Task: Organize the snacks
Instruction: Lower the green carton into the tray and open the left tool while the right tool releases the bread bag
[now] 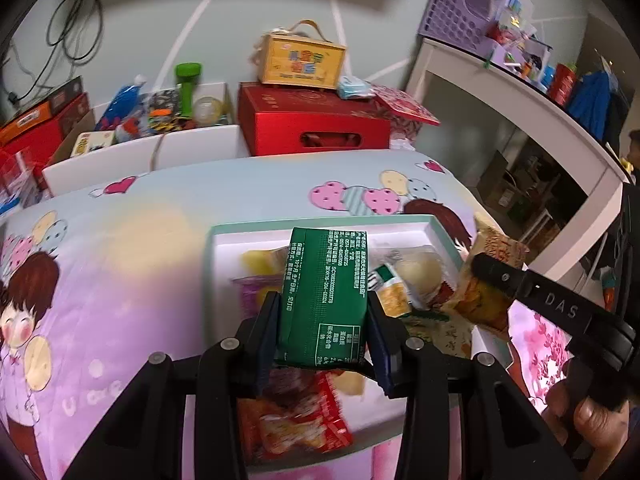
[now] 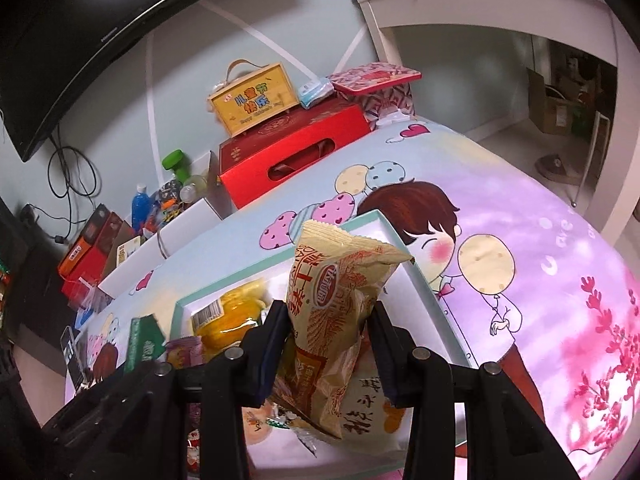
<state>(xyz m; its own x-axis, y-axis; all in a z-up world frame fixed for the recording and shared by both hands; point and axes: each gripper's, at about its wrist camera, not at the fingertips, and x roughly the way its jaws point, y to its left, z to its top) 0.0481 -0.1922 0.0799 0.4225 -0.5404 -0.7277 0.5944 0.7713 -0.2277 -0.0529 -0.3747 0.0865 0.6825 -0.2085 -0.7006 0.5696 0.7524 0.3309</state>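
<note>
Cartoon-printed bedspread (image 1: 160, 248) across the bed, with a red box (image 1: 312, 120) past its far edge. White tray with a teal rim (image 1: 320, 222) of mixed snacks near the bed's front edge. Over the tray, left gripper (image 1: 323, 316) clamped on a green packet (image 1: 326, 292); right gripper (image 2: 329, 328) clamped on a tan snack bag (image 2: 340, 292).

Bed: the cartoon-print quilt (image 1: 140, 248) carries the shallow white cardboard tray with a teal rim (image 1: 320, 222).
Tray: loose snack packets (image 1: 412, 276) lie inside it.
Above tray: the green foil packet (image 1: 324, 300) sits between the left gripper's (image 1: 322, 316) fingers; the tan crinkled snack bag (image 2: 340, 312) sits between the right gripper's (image 2: 330, 344) fingers, to its right.
Behind bed: the red cardboard gift box (image 1: 308, 120) stands against the wall.
On box: the yellow wooden handled case (image 1: 300, 60).
Left of box: an open white carton of bottles (image 1: 160, 120).
Right: white desk (image 1: 520, 92).
</note>
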